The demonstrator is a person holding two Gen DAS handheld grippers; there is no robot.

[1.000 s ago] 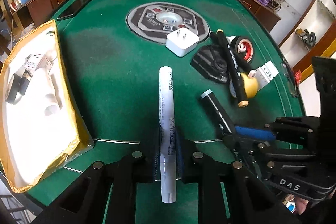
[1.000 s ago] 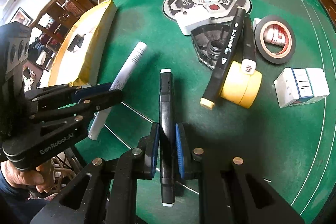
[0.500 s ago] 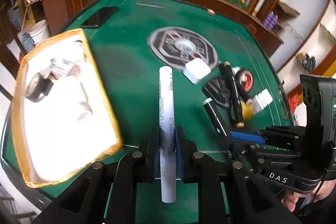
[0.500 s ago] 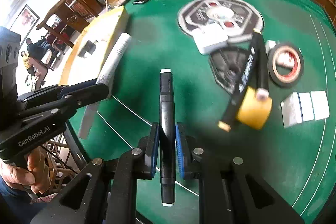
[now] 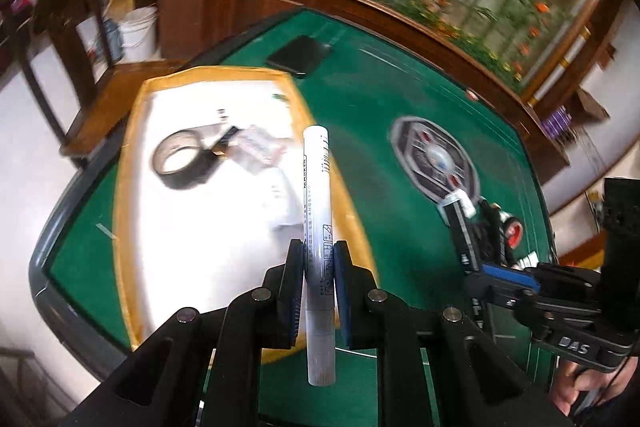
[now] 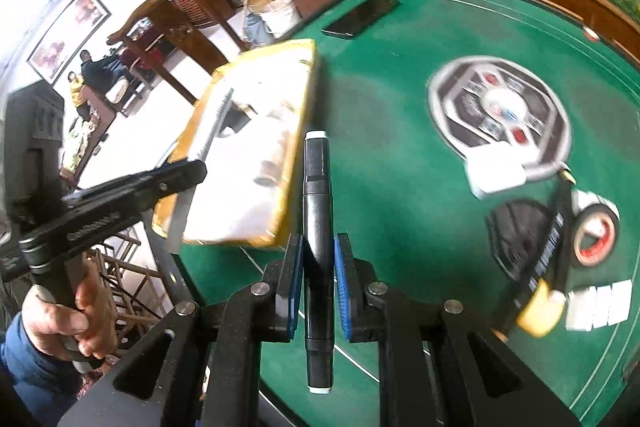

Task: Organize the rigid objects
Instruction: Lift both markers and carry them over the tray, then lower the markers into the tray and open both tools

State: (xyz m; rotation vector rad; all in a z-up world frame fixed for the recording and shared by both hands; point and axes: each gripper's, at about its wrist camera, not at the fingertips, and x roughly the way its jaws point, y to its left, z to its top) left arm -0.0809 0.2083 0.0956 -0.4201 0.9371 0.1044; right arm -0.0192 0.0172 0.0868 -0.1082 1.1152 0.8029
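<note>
Your left gripper [image 5: 318, 281] holds a white marker [image 5: 317, 211], fingers [image 5: 293, 291] clamped on its lower half, the barrel reaching out above the yellow-rimmed tray [image 5: 132, 187] at the edge of the green surface [image 5: 384, 131]. In the tray lie a tape roll [image 5: 180, 165] and what looks like a small box, too blurred to name. Your right gripper [image 6: 318, 283] grips a black marker [image 6: 317, 227] the same way, fingers [image 6: 345, 287] pressed to its sides, its capped tip just beside the tray's near rim. Still on the surface, well apart from the tray: a white charger [image 6: 496, 173] at the round centre panel [image 6: 500, 107], a red-cored tape roll [image 6: 596, 235], a yellow roll [image 6: 538, 311] and a phone [image 6: 362, 17].
</note>
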